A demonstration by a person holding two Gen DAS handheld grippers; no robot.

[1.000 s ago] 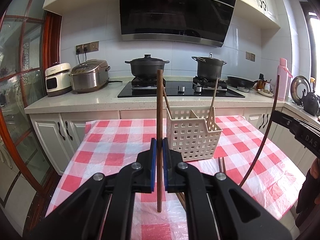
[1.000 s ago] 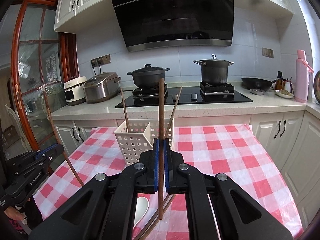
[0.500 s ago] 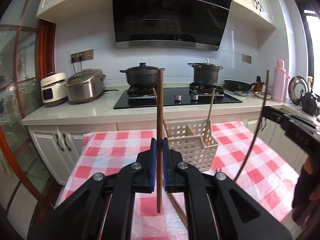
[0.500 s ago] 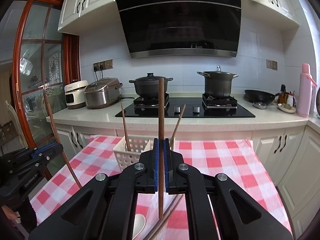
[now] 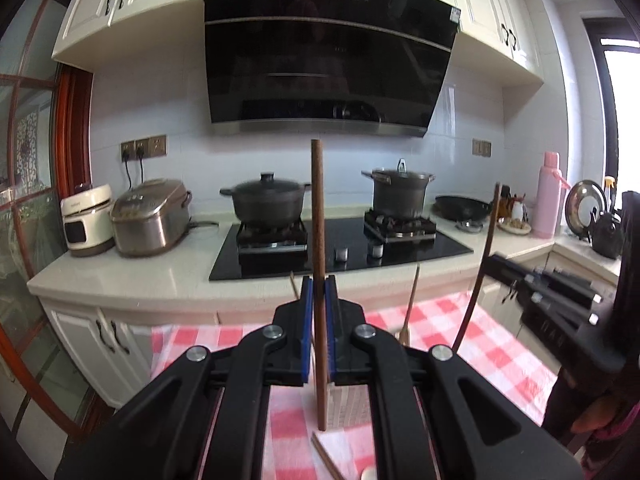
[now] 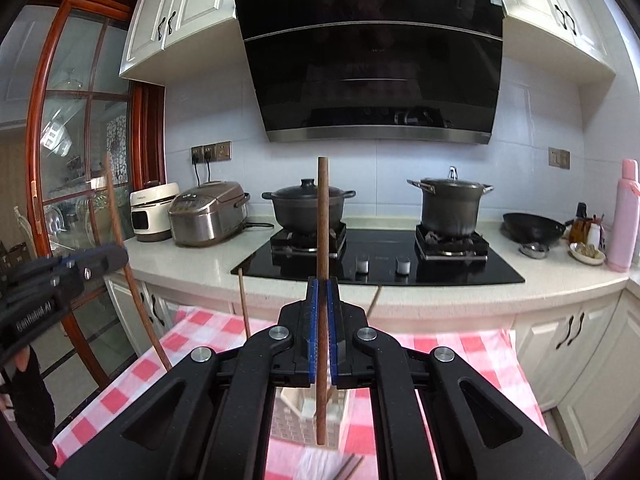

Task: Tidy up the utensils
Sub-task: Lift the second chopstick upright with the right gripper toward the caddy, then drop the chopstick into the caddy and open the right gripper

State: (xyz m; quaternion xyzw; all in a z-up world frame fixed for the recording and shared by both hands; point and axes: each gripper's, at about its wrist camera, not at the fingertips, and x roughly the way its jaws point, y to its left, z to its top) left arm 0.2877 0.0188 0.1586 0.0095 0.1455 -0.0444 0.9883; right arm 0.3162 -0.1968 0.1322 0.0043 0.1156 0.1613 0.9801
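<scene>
My left gripper clamped on upright dark brown wooden chopstick; right gripper clamped on second brown chopstick. White perforated plastic basket below on tabletop. Risk: sticks collide entering basket, or pivot in pads.

Each claw holds a chopstick upright: the left claw with the left chopstick, the right claw with the right chopstick. Below them a basket stands on the surface; behind lies the stove bearing two pots.
</scene>
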